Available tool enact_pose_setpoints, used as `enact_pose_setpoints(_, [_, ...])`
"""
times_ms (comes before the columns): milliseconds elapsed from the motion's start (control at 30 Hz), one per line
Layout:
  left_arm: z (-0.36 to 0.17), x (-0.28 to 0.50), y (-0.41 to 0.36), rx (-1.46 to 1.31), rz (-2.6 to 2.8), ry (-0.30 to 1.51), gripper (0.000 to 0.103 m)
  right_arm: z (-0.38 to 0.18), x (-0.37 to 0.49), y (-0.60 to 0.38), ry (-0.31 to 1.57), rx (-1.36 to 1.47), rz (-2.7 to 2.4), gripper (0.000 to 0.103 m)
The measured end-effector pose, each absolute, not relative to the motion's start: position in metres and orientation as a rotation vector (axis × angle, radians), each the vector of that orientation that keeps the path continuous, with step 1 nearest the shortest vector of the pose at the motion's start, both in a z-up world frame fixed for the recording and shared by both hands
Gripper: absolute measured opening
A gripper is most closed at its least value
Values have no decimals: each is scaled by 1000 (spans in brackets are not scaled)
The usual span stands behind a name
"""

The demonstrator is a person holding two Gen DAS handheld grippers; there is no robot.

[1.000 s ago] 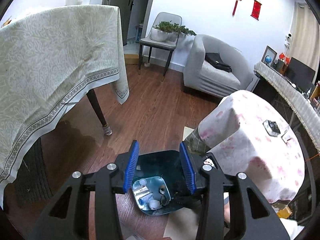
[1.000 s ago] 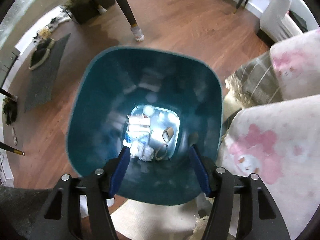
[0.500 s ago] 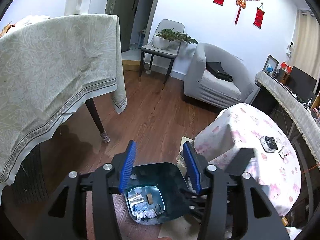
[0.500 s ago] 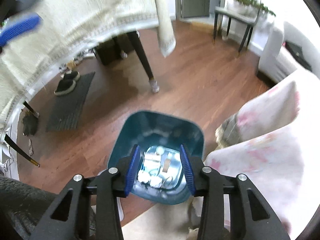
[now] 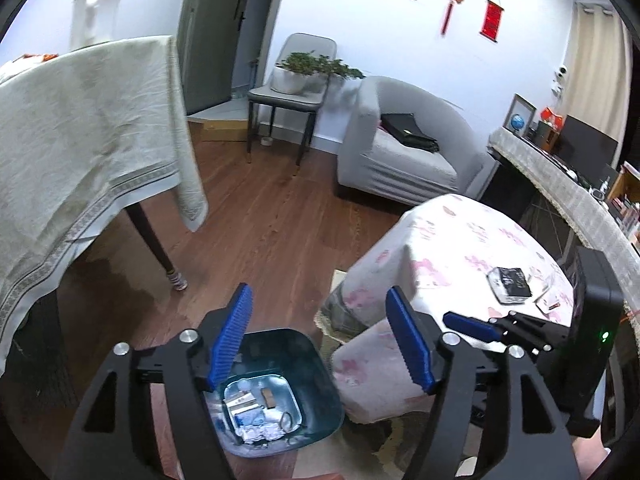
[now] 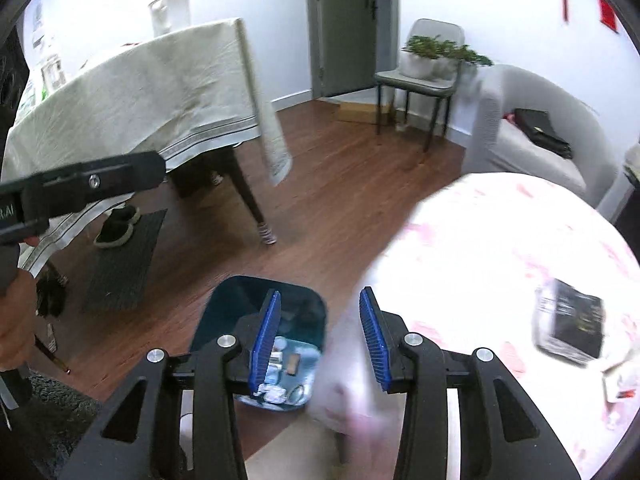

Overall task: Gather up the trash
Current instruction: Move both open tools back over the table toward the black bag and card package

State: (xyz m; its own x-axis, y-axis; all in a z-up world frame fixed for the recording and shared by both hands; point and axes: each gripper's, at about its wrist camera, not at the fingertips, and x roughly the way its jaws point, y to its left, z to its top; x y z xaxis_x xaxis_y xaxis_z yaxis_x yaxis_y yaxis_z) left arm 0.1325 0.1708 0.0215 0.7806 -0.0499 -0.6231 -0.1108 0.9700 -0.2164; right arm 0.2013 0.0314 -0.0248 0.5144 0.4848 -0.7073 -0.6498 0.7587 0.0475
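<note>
Left wrist view: the left gripper (image 5: pixel 320 336) hangs above the floor with its blue-padded jaws spread wide and nothing between them. The teal trash bin (image 5: pixel 276 392) stands on the wooden floor below, its near-left part behind the left finger, the rest showing in the gap, well apart from the pads. Inside it lie crumpled wrappers and bits of paper (image 5: pixel 260 412) on the pale bottom. Just to the bin's right is a table under a pink-patterned cloth (image 5: pixel 460 248), with a dark packet (image 5: pixel 509 285) on top. In the right wrist view the right gripper (image 6: pixel 318 340) is likewise parted and empty; the bin (image 6: pixel 240 300) sits below and to the left (its right side peeks out between the fingers), while the pink cloth (image 6: pixel 480 240), blurred, fills the lower right. The dark packet (image 6: pixel 570 322) is blurred too.
</note>
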Motion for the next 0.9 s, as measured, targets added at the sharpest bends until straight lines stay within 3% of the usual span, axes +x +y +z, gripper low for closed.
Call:
enact_pose_setpoints(767, [9, 184, 45, -161, -86, 729, 95, -11, 222, -139, 736, -75, 463, 43])
enact_pose_setpoints(833, [8, 188, 35, -160, -95, 735, 95, -11, 222, -151, 733, -72, 442, 65])
enact_pose_setpoints(900, [7, 191, 27, -161, -107, 738, 95, -10, 221, -161, 724, -67, 426, 73])
